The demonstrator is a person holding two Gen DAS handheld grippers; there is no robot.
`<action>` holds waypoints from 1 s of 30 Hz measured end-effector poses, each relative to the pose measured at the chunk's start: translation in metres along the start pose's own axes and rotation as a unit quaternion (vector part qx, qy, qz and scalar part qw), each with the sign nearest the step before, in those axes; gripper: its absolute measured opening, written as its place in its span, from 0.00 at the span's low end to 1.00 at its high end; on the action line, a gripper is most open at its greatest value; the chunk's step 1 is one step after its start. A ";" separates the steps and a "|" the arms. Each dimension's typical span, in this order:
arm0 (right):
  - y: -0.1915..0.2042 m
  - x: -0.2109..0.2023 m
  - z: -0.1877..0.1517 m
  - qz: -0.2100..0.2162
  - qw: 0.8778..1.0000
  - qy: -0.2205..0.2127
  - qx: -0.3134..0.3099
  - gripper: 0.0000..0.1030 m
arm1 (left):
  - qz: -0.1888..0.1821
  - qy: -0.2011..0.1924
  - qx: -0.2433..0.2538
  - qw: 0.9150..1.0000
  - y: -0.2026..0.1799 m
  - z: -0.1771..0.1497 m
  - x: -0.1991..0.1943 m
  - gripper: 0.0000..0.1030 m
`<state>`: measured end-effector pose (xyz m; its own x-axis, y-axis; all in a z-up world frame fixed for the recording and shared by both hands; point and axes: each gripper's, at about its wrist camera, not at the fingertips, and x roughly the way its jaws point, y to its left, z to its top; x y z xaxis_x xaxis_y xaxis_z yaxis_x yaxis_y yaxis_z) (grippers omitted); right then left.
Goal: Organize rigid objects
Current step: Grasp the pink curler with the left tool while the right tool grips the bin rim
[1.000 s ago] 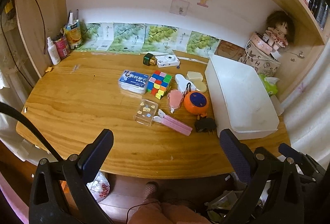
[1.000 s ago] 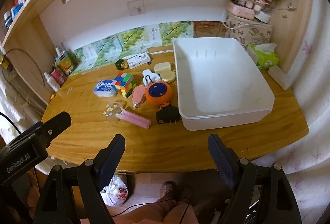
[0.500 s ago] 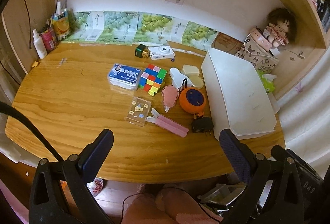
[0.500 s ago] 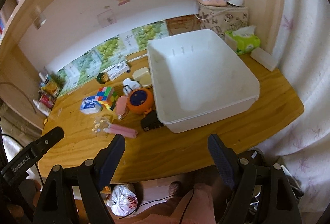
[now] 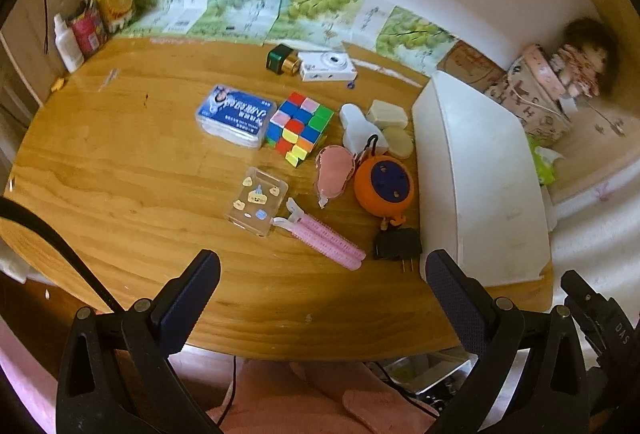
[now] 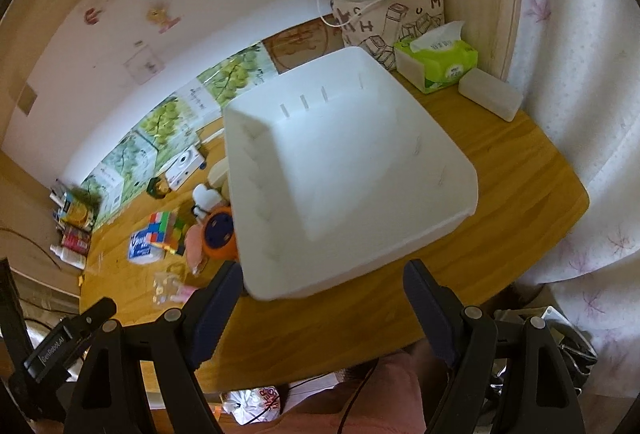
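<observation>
White plastic bin (image 6: 360, 170), empty, on the right part of the wooden worktop (image 5: 120, 170). Left of it lie the loose items: orange cable reel (image 5: 383, 185) and black plug adapter (image 5: 397, 243) just beside the bin wall, pink hair-roller clip (image 5: 324, 236), clear sticker case (image 5: 258, 202), colour puzzle cube (image 5: 301, 128), blue tissue pack (image 5: 236, 115), white camera (image 5: 327, 66) at the far side. Left gripper (image 5: 322, 300) and right gripper (image 6: 322, 308) hover over the near edge, fingers apart, holding nothing.
</observation>
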<state>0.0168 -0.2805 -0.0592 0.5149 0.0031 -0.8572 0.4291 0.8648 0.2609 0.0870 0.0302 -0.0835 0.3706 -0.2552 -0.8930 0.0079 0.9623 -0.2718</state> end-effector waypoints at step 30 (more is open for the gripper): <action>-0.088 0.106 0.124 -0.048 0.993 0.099 -0.050 0.81 | 0.044 0.115 -0.258 0.958 0.014 0.009 0.106 0.96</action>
<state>0.1255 -0.4185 -0.1176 0.3148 0.0085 -0.9491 0.3879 0.9115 0.1369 0.1346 0.0175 -0.1784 0.1336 -0.2453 -0.9602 -0.4958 0.8224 -0.2791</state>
